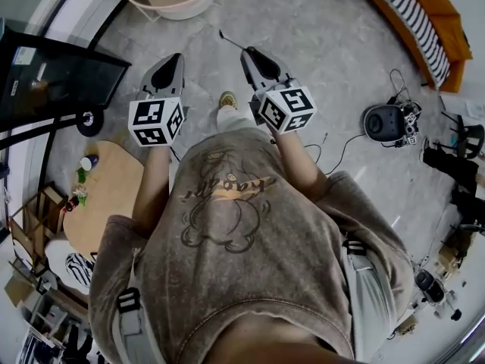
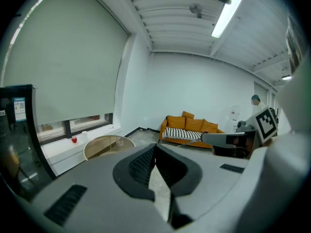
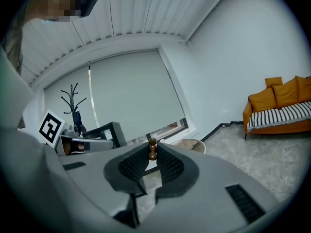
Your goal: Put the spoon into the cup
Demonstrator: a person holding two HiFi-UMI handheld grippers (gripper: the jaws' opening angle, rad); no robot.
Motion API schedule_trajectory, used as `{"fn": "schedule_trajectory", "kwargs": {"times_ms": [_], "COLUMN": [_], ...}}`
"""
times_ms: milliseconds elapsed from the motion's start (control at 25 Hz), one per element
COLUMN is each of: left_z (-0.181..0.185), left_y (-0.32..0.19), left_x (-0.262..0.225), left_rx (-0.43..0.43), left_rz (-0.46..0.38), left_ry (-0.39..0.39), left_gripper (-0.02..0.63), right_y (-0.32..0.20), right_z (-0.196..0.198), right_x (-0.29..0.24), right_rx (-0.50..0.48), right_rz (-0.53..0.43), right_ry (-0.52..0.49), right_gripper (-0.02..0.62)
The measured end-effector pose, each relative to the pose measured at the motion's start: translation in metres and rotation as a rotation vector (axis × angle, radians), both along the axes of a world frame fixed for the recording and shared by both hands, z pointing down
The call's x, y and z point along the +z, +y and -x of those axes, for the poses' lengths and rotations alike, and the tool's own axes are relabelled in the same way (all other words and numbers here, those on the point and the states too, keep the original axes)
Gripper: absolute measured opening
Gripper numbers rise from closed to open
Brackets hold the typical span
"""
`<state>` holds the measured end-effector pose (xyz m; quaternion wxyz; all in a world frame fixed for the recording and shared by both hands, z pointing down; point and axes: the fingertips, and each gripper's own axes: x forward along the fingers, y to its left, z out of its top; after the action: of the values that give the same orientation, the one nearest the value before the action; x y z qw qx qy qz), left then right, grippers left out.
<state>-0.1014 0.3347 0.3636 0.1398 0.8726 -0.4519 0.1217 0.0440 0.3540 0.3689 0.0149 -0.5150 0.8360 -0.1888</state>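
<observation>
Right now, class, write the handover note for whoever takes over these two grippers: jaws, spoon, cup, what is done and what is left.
Left gripper: jaws together, nothing between them.
Right gripper: jaws shut on the thin brown knobbed spoon. In the head view its stem pokes out past the jaws.
Cup: I cannot pick one out for certain in any view. Both grippers are over the bare grey floor.
Done: the spoon is in hand.
Left: find the cup, lower the spoon into it, then open the right jaws.
</observation>
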Motion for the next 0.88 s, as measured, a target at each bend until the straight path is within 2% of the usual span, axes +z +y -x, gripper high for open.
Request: {"fn": "schedule_trajectory", "kwargs": {"times_ms": [560, 880], "left_z": [-0.02, -0.023], "left_y": [-0.093, -0.114], "left_x": [-0.007, -0.011], "left_rx": [-0.049, -0.072], "left_rz": [-0.035, -0.046], "left_ry": [0.0, 0.001], "left_gripper": [0.017, 0.017], "right_y": [-0.095, -0.123], "right_z": [-0.026, -0.029], "right_x": [0.004, 0.0], "right_rx": [-0.041, -0.065], "right_rz": [-0.001, 0.0], "right_ry": [-0.019, -0.043], "right_gripper": [0.061, 0.061]}}
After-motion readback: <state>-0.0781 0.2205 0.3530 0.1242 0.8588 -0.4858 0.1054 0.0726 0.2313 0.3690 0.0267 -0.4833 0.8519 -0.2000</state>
